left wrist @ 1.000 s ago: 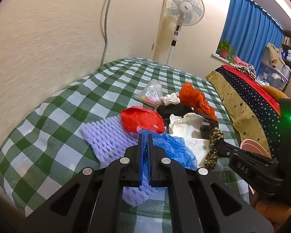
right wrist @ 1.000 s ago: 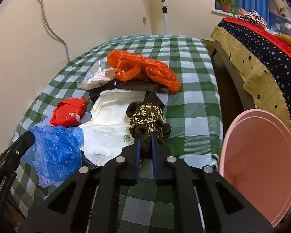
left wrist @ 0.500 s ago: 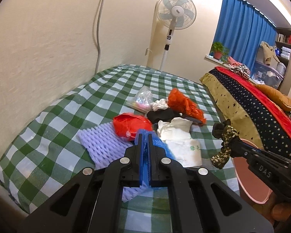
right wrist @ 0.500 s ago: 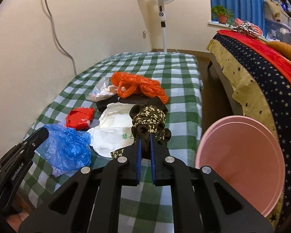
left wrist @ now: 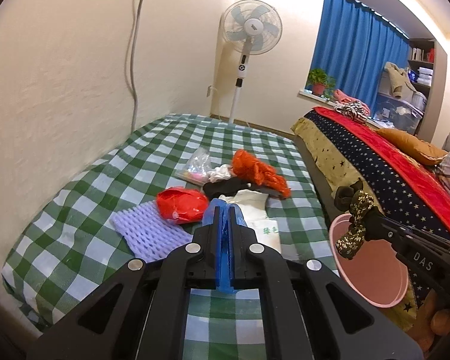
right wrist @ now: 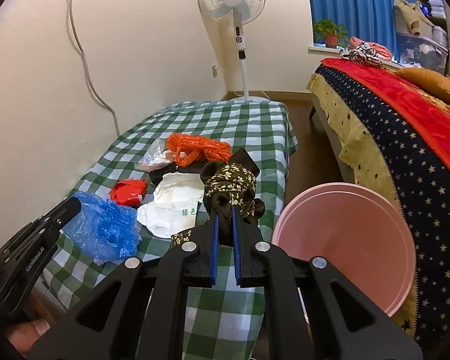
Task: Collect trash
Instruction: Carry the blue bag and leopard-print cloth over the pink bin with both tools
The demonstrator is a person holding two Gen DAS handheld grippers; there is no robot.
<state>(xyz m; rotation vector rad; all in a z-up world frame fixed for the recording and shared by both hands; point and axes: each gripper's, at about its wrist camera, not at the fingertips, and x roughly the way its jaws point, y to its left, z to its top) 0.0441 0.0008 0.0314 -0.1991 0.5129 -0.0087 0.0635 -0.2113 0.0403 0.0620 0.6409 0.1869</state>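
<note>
With the left hand-held gripper (left wrist: 224, 219) clamped on the blue plastic bag (right wrist: 105, 228) at lower left and the right hand-held gripper (right wrist: 224, 219) pinching floral fabric (right wrist: 229, 180) beside the pink bin (right wrist: 345, 246), either thin, slippery pinch could slip short of it.

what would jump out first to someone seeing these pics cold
Probably the pile of litter on the green checked bed: an orange bag at the back, a red one nearer. Each gripper already grips a piece: the left gripper a blue bag, the right gripper a flowered cloth beside the pink bin.
</note>
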